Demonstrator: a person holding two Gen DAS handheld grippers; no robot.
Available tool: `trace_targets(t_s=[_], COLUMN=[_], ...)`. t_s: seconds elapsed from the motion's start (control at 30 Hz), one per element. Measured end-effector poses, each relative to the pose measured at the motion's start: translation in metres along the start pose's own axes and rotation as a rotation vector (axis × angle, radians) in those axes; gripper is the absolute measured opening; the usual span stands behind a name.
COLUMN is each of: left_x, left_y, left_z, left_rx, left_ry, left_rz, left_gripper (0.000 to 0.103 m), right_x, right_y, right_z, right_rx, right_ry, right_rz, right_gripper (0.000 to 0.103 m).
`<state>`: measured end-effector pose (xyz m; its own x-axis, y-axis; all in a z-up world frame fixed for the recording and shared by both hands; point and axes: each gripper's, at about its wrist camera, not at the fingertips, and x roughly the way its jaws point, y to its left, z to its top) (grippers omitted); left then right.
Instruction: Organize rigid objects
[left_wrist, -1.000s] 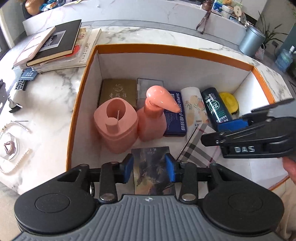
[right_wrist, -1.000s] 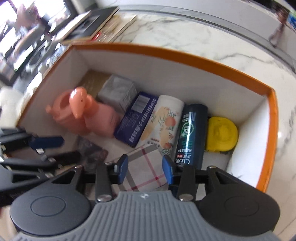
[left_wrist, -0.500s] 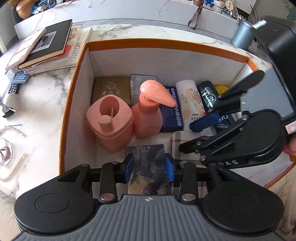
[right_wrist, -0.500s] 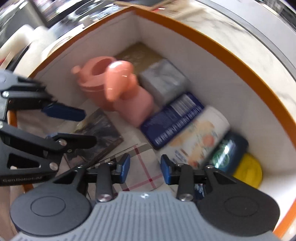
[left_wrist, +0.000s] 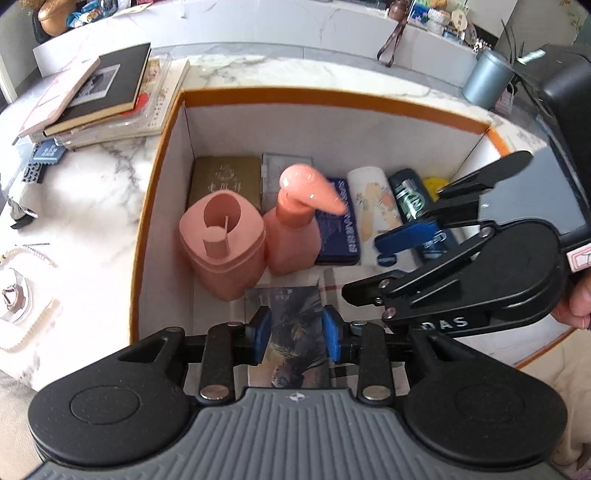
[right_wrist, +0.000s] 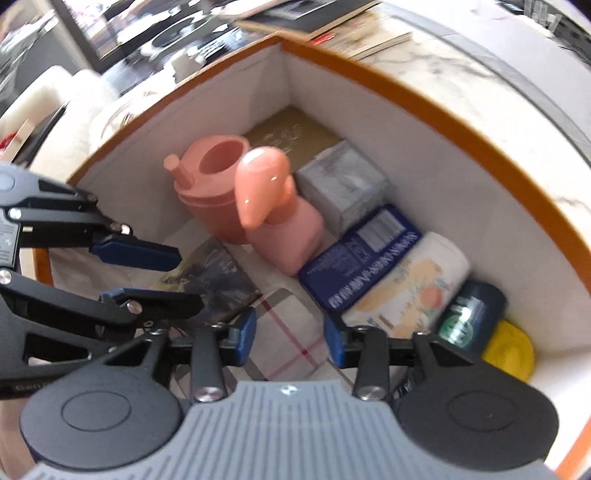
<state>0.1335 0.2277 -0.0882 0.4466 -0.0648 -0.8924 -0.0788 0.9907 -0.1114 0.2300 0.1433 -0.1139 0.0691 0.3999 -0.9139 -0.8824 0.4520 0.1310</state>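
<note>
An orange-rimmed white box (left_wrist: 332, 94) (right_wrist: 443, 114) holds a pink pump bottle (left_wrist: 291, 236) (right_wrist: 280, 229), a pink container (left_wrist: 221, 243), a gold box (left_wrist: 221, 173), a grey box (right_wrist: 343, 188), a blue box (right_wrist: 358, 258), a peach-print tube (right_wrist: 413, 284), a dark green bottle (left_wrist: 410, 195) and a yellow item (right_wrist: 511, 350). A dark picture card (left_wrist: 291, 321) (right_wrist: 214, 277) and a plaid item (right_wrist: 291, 328) lie on the floor. My left gripper (left_wrist: 295, 332) (right_wrist: 188, 277) hovers over the card, jaws closing, pads apart. My right gripper (right_wrist: 290, 339) (left_wrist: 369, 266) is over the plaid item, jaws opening, holding nothing.
The box stands on a marble counter (left_wrist: 92, 206). A stack of books (left_wrist: 96, 92) lies left of it, with jewellery (left_wrist: 14, 295) nearer the left edge. A grey canister (left_wrist: 487, 77) stands at the back right. A person's hand (left_wrist: 576, 299) holds the right gripper.
The right gripper has rolled and swung left over the box floor, close beside the left gripper, and its jaws have widened. The left gripper's jaws have narrowed a little over the card.
</note>
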Motion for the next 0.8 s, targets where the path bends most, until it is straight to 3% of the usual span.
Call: trace_targets(t_s=[0.2, 0.3, 0.53, 0.67, 0.77, 0.8], left_x=[-0.034, -0.056, -0.104, -0.132, -0.145, -0.147], left_y=[-0.016, -0.027, -0.054, -0.072, -0.083, -0.086], left_z=[0.005, 0.008, 0.012, 0.01, 0.008, 0.007], left_rx=[0.018, 0.025, 0.054, 0.065, 0.075, 0.075], left_ry=[-0.105, -0.173, -0.371, -0.478, -0.527, -0.537], left_rz=[-0.014, -0.012, 0.026, 0.035, 0.03, 0.032], left_gripper=[0.039, 0.039, 0.039, 0.048, 0.048, 0.048], right_x=[-0.05, -0.078, -0.15, -0.186, -0.21, -0.217], right_y=[0.004, 0.004, 0.003, 0.009, 0.019, 0.022], right_z=[-0.013, -0.017, -0.043, -0.062, -0.078, -0.082], right_rx=[0.079, 0.129, 0.277, 0.379, 0.415, 0.422], right_ry=[-0.08, -0.126, -0.289, -0.378, -0.445, -0.466], right_rz=[-0.08, -0.145, -0.29, -0.324, -0.351, -0.372], right_gripper=[0.055, 0.063, 0.063, 0.063, 0.07, 0.081])
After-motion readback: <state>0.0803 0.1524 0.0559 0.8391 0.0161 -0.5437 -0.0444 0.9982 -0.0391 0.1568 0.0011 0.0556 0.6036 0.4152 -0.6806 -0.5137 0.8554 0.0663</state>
